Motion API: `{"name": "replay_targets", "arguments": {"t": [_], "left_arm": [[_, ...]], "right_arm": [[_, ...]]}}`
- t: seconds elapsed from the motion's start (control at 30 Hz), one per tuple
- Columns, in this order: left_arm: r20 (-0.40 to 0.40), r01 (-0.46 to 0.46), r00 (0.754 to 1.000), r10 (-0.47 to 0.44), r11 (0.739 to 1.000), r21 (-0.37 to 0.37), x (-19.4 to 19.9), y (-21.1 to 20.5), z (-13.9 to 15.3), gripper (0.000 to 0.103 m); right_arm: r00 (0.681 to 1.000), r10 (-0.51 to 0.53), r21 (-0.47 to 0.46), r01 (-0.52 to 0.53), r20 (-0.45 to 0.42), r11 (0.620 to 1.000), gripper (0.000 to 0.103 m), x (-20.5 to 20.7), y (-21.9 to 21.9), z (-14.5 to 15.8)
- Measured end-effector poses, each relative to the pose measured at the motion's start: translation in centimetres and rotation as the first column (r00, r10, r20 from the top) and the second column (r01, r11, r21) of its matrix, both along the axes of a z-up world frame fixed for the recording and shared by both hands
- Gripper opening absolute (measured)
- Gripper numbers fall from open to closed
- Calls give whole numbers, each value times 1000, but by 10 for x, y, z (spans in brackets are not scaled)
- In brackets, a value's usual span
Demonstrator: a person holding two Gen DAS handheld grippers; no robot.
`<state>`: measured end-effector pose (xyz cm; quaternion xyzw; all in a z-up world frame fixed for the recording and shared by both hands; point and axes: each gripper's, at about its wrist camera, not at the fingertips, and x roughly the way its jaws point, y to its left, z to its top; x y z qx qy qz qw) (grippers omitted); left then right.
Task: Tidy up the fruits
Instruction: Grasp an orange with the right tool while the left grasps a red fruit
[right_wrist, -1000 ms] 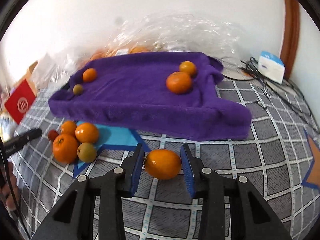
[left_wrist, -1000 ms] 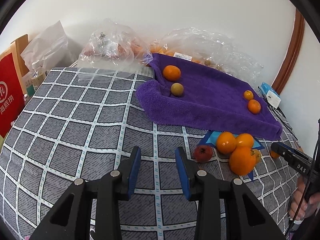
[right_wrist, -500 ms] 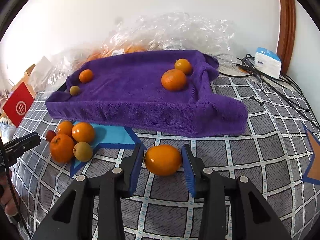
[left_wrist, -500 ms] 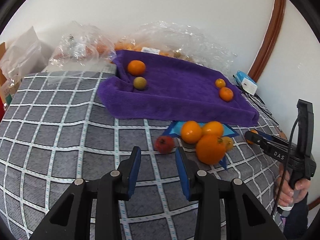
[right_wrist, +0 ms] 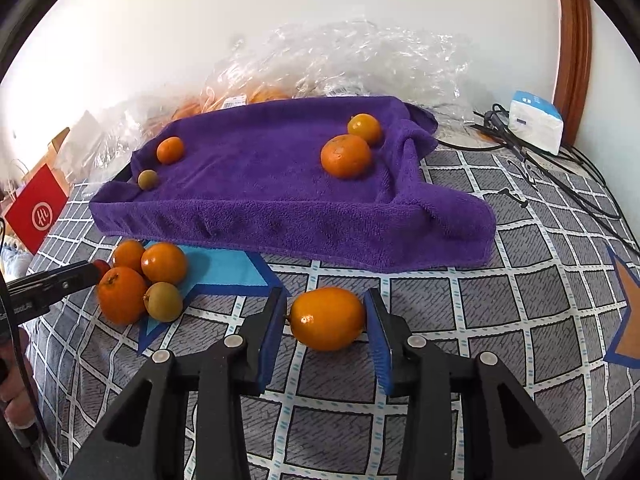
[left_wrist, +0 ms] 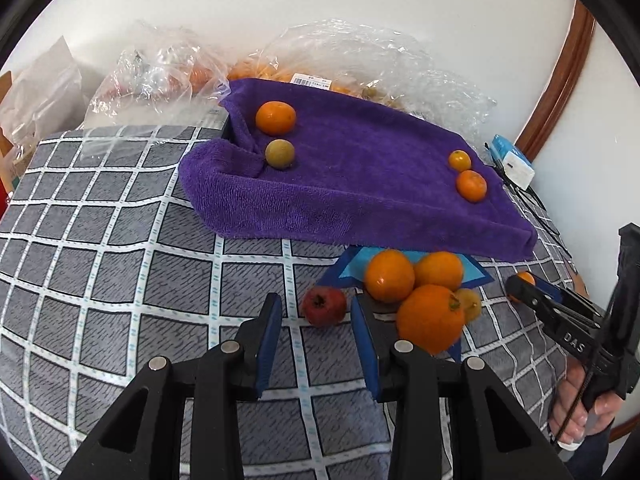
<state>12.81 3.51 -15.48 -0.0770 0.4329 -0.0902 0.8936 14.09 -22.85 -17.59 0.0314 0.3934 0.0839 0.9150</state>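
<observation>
left gripper (left_wrist: 316, 320) open, now nearer red fruit (left_wrist: 324, 306) | right gripper (right_wrist: 326, 322) still brackets orange (right_wrist: 327, 318), pads apart, not clenched | both picks pending

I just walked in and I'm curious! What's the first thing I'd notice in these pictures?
Probably the big purple towel spread over a raised tray on the checked cloth, with two small fruits near each end. Next, the oval orange fruit sitting right between the right gripper fingers. Then the little pile of oranges just in front of the towel, with a small red fruit beside it, ahead of the open left gripper.
</observation>
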Motion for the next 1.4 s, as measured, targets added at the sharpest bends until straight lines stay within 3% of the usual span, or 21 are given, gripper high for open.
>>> {"name": "replay_targets", "arguments": {"t": [0.13, 0.2, 0.43, 0.87, 1.17, 1.4], "left_arm": [[24, 4, 1000, -5, 1000, 14, 0, -3, -4, 33], [32, -1, 999, 0, 1000, 15, -1, -4, -4, 23], [54, -22, 998, 25, 998, -55, -2, 6, -3, 23], [159, 15, 987, -11, 999, -28, -15, -2, 13, 23], [203, -23, 979, 28, 999, -25, -19, 7, 21, 23], [223, -61, 972, 74, 996, -62, -28, 38, 45, 23]], "right_arm": [[1000, 1, 19, -1, -3, 1000, 40, 0, -3, -1], [1000, -1, 20, 1, -2, 1000, 40, 0, -3, 0], [1000, 4, 29, -4, 19, 1000, 39, -3, -4, 2], [997, 11, 53, -15, 78, 998, 39, -11, -6, 10], [991, -6, 48, 0, 130, 999, 39, -20, -6, 24], [986, -4, -12, 6, 164, 1000, 39, -30, -4, 54]]}}
